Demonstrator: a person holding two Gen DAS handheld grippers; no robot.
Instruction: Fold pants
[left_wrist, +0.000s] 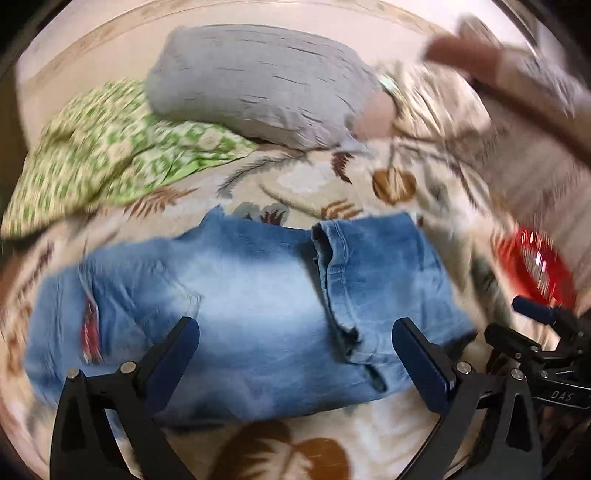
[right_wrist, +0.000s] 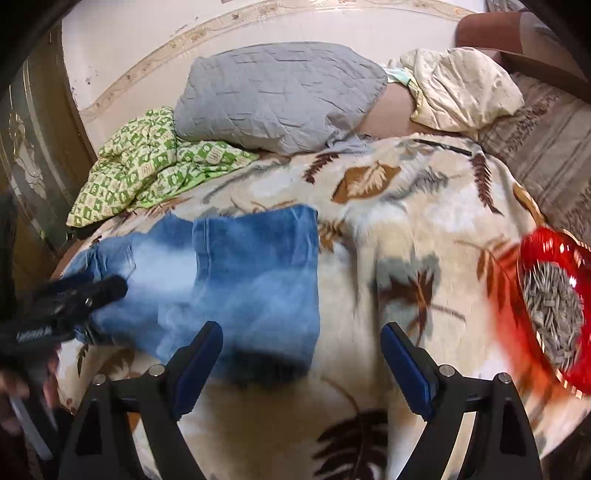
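The left gripper (left_wrist: 295, 354) hovers with jaws wide apart and empty above the folded blue pants (left_wrist: 236, 306), which lie flat on the leaf-patterned blanket (right_wrist: 406, 229). Right of it, the right gripper (right_wrist: 301, 363) hangs equally spread and empty over the pants' near right corner. A red bowl (right_wrist: 554, 295) sits far right.

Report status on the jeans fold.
Left tool open, right tool open, both empty. Jeans folded on blanket. Red bowl to the right, clear.
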